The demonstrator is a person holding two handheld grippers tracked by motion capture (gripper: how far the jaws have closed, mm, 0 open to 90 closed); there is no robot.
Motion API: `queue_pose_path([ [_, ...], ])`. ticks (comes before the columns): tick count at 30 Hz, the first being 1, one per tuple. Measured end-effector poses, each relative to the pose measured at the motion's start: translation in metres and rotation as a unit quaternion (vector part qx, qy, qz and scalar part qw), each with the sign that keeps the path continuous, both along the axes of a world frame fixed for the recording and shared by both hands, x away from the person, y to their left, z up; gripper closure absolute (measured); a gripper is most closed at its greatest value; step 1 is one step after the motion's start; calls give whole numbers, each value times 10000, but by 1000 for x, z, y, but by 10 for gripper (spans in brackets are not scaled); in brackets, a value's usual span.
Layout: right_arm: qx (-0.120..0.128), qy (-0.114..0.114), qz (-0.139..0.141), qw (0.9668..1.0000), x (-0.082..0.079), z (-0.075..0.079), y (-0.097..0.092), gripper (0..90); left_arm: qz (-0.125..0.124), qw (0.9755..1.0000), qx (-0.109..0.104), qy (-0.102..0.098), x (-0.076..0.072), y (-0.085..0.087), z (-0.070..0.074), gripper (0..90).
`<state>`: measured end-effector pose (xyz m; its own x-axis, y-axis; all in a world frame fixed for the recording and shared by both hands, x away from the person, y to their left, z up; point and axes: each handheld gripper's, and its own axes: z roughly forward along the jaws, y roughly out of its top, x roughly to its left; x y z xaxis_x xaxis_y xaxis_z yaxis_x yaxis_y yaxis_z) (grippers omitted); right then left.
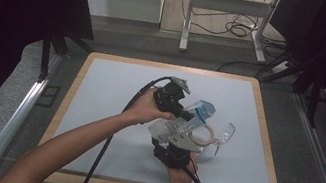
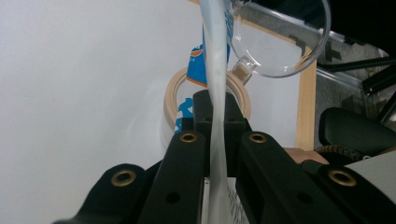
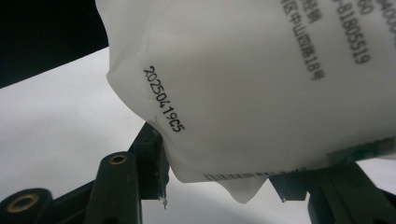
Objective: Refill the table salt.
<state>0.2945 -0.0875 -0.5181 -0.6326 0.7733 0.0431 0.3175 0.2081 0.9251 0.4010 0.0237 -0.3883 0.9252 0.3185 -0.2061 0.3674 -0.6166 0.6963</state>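
Observation:
A white plastic pouch point(image 1: 196, 112) with blue print is held up over the table between both grippers. My left gripper point(image 1: 183, 111) comes in from the left; in the left gripper view its jaws point(image 2: 215, 109) are shut on the pouch's thin sealed edge point(image 2: 215, 56). My right gripper point(image 1: 181, 144) reaches up from the near side. In the right gripper view the pouch's bulging lower body point(image 3: 243, 93), printed with a date code, sits pinched between that gripper's point(image 3: 224, 175) jaws.
A beige tape roll point(image 1: 204, 135) lies on the pale blue mat point(image 1: 111, 82) just right of the grippers, with a clear stemmed glass point(image 1: 226, 132) tipped beside it. The wooden table edge point(image 1: 264, 140) runs along the right. A metal frame point(image 1: 226, 11) and cables stand beyond the table.

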Motion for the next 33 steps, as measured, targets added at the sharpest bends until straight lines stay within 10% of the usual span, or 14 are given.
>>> queue_pose_path([
  [33,-53,74,-72,9999,-4,6,12,482,5,9992,371,121,2,-4,4,898],
])
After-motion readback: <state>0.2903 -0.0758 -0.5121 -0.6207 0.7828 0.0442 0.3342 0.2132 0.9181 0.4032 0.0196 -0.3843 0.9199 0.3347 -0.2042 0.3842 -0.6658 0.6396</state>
